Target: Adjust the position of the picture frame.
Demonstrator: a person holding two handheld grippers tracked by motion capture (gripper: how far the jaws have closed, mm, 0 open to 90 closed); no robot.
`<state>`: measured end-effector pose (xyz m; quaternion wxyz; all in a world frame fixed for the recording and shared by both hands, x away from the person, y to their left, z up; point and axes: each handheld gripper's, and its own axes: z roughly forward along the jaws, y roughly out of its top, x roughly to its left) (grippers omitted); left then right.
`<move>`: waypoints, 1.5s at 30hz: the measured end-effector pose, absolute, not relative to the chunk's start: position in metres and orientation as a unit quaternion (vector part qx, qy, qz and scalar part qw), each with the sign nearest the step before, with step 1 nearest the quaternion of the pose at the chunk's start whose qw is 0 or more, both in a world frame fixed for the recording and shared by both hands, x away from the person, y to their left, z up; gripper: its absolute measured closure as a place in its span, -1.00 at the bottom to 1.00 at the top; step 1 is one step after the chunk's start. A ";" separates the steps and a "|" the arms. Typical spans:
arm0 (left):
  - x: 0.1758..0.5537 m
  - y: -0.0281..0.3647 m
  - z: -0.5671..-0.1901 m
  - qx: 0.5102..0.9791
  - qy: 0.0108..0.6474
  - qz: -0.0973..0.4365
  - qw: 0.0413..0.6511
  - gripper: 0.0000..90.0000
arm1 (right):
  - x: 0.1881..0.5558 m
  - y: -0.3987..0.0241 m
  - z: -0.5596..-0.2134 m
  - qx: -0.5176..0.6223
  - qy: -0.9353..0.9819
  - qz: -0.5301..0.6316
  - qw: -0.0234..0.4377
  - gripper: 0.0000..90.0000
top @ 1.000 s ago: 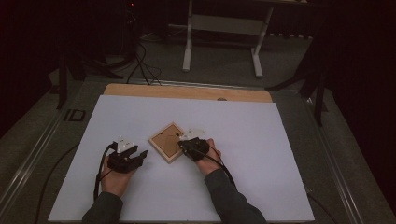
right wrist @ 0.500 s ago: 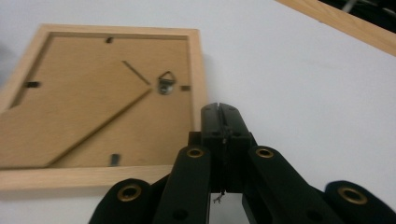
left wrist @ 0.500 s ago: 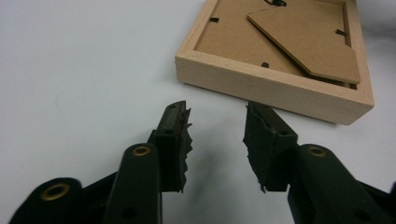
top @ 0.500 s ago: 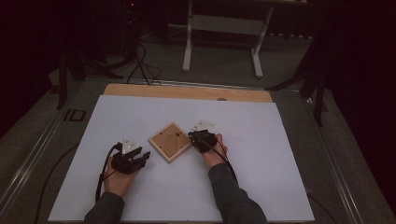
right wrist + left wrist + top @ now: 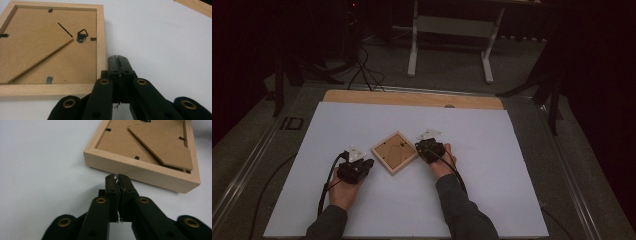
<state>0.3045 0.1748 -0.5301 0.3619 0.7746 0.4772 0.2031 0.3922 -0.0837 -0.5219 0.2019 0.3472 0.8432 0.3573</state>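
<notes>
A light wooden picture frame (image 5: 395, 152) lies face down on the white table top, its brown backing board (image 5: 30, 50) and small metal hanger (image 5: 81, 35) facing up. My left gripper (image 5: 364, 163) sits just left of the frame. Its jaws have just been closing and now stand shut with nothing between them, the tips (image 5: 117, 178) a little short of the frame's near rail (image 5: 140, 171). On the frame's other side, my right gripper (image 5: 423, 148) is shut and holds nothing, and its tips (image 5: 117, 59) rest beside the frame's side rail (image 5: 100, 45).
A white sheet (image 5: 502, 170) covers the table, with a wooden strip (image 5: 412, 98) along its far edge. Beyond the table, a stand's metal legs (image 5: 414, 50) and cables (image 5: 362, 67) lie on the dark floor. Both forearms come in from the bottom edge.
My right gripper has slid to the right, off the frame's right corner, and now rests beside it. The left hand has stayed in place. The frame has not moved.
</notes>
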 end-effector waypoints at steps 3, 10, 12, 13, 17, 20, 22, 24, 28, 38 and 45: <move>0.305 0.173 -0.530 0.776 0.476 0.198 0.363 0.98 | 0.390 -0.084 -0.521 0.344 0.846 0.356 0.200 1.00; 0.304 0.170 -0.530 0.778 0.476 0.190 0.363 0.98 | 0.386 -0.086 -0.520 0.337 0.851 0.355 0.191 0.99; 0.304 0.170 -0.530 0.778 0.476 0.187 0.364 0.98 | 0.385 -0.087 -0.521 0.337 0.851 0.358 0.186 1.00; 0.304 0.170 -0.530 0.778 0.476 0.187 0.364 0.98 | 0.385 -0.087 -0.521 0.337 0.851 0.358 0.186 1.00; 0.305 0.166 -0.531 0.779 0.476 0.170 0.371 0.98 | 0.382 -0.091 -0.521 0.344 0.849 0.367 0.163 1.00; 0.304 0.163 -0.531 0.783 0.475 0.169 0.365 0.98 | 0.379 -0.092 -0.521 0.341 0.851 0.365 0.160 1.00; 0.304 0.164 -0.532 0.781 0.477 0.167 0.367 0.99 | 0.377 -0.093 -0.521 0.341 0.851 0.366 0.159 1.00; 0.304 0.163 -0.531 0.780 0.479 0.168 0.365 0.99 | 0.376 -0.095 -0.521 0.340 0.852 0.366 0.156 1.00; 0.304 0.160 -0.532 0.783 0.478 0.174 0.357 0.99 | 0.370 -0.097 -0.519 0.334 0.856 0.361 0.157 1.00; 0.309 0.152 -0.532 0.782 0.480 0.190 0.348 0.99 | 0.356 -0.103 -0.518 0.325 0.861 0.356 0.159 1.00; 0.310 0.148 -0.532 0.783 0.477 0.189 0.352 0.99 | 0.347 -0.108 -0.517 0.324 0.858 0.364 0.162 1.00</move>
